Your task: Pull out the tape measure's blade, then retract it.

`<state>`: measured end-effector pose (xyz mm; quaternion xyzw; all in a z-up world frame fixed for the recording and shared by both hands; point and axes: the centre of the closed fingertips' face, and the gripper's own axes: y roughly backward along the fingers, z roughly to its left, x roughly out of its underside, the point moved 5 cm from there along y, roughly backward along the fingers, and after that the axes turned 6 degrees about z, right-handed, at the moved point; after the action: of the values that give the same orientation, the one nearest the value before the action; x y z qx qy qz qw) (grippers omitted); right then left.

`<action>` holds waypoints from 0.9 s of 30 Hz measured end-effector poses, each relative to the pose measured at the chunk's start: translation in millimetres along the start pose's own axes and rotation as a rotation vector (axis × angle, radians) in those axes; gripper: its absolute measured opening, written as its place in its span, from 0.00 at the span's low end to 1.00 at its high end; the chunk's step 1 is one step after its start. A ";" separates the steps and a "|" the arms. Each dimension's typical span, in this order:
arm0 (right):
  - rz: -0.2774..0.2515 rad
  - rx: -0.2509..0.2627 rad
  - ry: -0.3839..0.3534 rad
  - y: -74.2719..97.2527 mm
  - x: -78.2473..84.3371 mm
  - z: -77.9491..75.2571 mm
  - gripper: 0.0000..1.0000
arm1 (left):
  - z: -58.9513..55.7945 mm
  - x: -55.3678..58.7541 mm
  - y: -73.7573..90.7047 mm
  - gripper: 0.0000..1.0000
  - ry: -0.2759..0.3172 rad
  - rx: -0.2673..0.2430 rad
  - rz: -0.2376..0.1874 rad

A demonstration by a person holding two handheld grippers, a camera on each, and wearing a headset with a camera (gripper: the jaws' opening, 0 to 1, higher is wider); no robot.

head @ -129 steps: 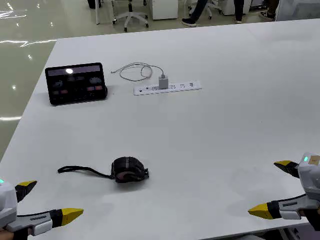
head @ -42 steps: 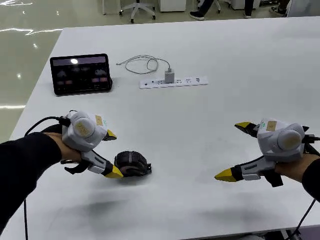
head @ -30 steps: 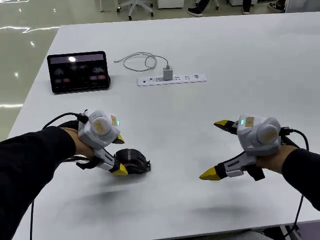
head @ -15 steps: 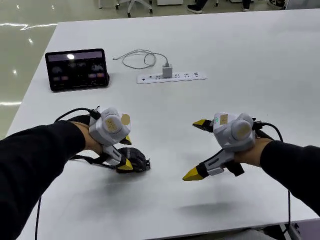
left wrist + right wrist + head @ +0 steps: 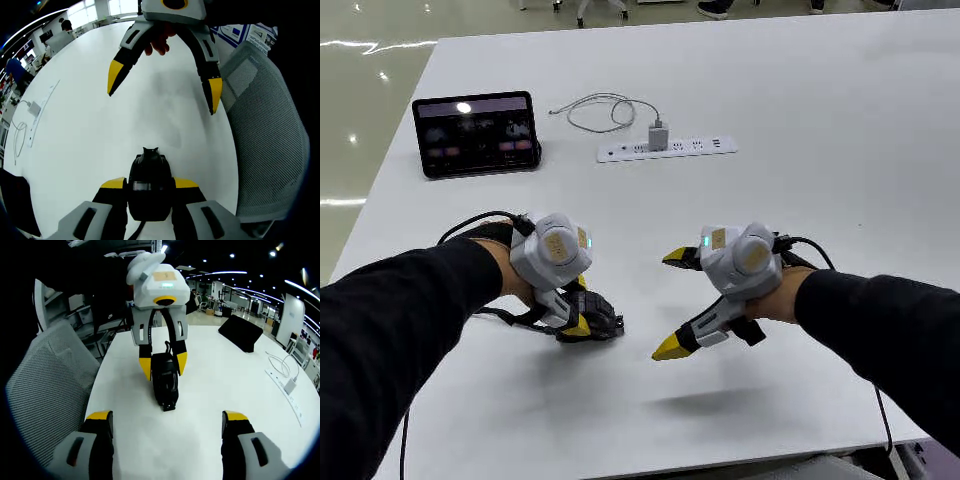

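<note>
A black tape measure (image 5: 594, 316) lies on the white table (image 5: 820, 120), with its strap trailing left under the person's arm. My left gripper (image 5: 575, 312) is shut on its case; in the left gripper view the yellow fingertips (image 5: 114, 183) press both sides of the tape measure (image 5: 149, 186). The blade's hook (image 5: 150, 150) sits drawn in at the case's front. My right gripper (image 5: 670, 302) hovers open just right of the case, jaws wide apart. In the right gripper view the right gripper (image 5: 167, 416) faces the tape measure (image 5: 165, 376) and the left gripper (image 5: 162, 362) holding it.
A dark tablet (image 5: 475, 133) stands at the back left. A white power strip (image 5: 665, 148) with a charger and coiled cable lies behind the grippers. A grey mesh chair (image 5: 270, 125) stands at the table's near edge.
Both grippers have come in from the table's near corners. The left one has closed around the tape measure's case. The right one has moved left, close to the case, still open.
</note>
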<state>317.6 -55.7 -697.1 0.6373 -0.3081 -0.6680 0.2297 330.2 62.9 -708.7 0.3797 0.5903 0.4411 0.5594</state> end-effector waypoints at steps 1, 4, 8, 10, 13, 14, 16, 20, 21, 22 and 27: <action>0.006 -0.007 0.010 -3.7 -1.7 -0.1 0.85 | 0.0 0.2 -0.6 0.29 -0.002 -0.002 0.008; 0.059 -0.066 0.067 -12.1 0.1 6.6 0.83 | -0.2 -0.3 -0.6 0.29 -0.006 -0.006 0.025; 0.071 -0.066 0.084 -20.3 -2.7 5.2 0.75 | 0.0 -0.4 -0.1 0.29 -0.007 0.000 0.029; 0.069 -0.070 0.069 -25.3 -3.2 2.4 0.73 | 0.7 -0.5 -0.3 0.29 -0.011 0.003 0.033; 0.106 -0.088 0.070 -35.0 -0.3 -0.3 0.68 | -0.3 -0.5 0.4 0.29 -0.008 0.005 0.028; 0.115 -0.093 0.073 -37.8 0.2 -1.2 0.67 | -0.9 -0.6 1.0 0.29 -0.004 0.006 0.023; 0.120 -0.099 0.061 -41.4 -1.3 -2.8 0.65 | -2.0 -0.9 2.0 0.29 0.001 0.009 0.017; 0.132 -0.098 0.095 -47.0 -3.8 -3.1 0.59 | -3.3 -1.4 2.7 0.29 0.002 0.011 0.017; 0.134 -0.105 0.098 -49.1 -4.4 -2.6 0.57 | -3.7 -1.5 3.0 0.29 0.002 0.011 0.018; 0.139 -0.104 0.104 -51.1 -3.9 -3.1 0.54 | -4.1 -1.5 3.2 0.29 0.001 0.011 0.017; 0.161 -0.088 0.102 -59.0 0.5 -4.2 0.39 | -3.3 -0.7 3.1 0.29 0.006 0.014 0.009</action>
<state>326.9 -14.9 -739.1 0.6328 -0.3166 -0.6269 0.3259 326.9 63.0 -705.6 0.3848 0.5934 0.4407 0.5529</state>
